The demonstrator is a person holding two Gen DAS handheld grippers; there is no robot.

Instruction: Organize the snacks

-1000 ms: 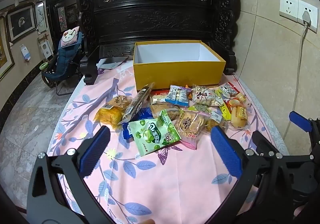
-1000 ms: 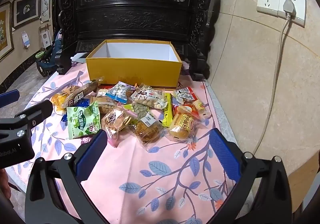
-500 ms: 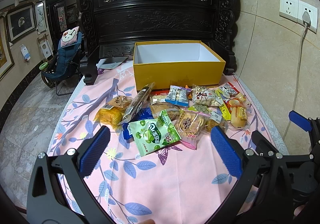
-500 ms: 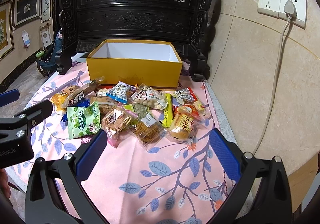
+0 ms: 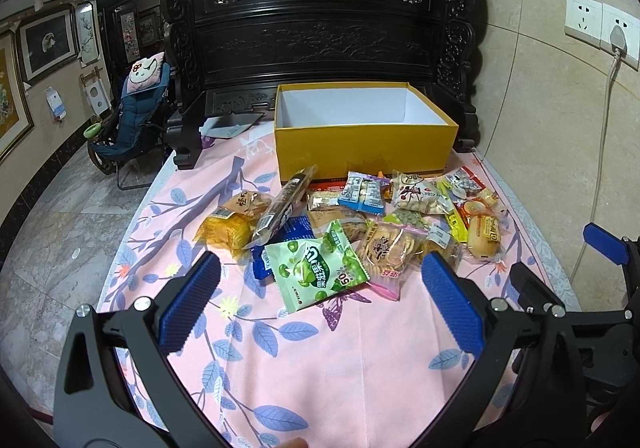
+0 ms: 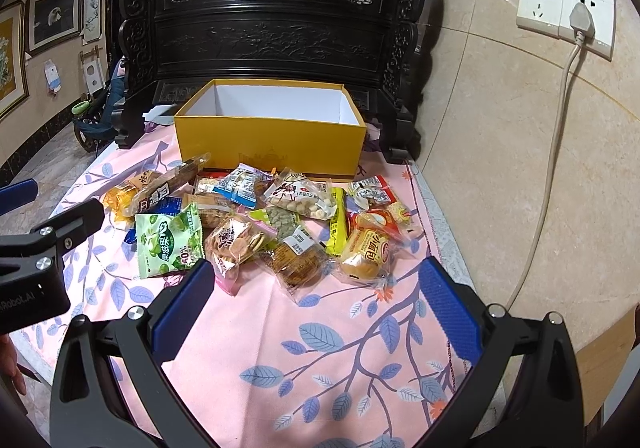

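Crinkly snack packets heaped before yellow box on pink leaf-print cloth, left gripper and right gripper jaws wide, empty

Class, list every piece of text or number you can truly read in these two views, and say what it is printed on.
"50%": on the green snack packet.
"Robot.AI", its start cut off: on the left tool's body.
"小面包": on the bun packet.
The other wrappers carry print that is too small or blurred to read.
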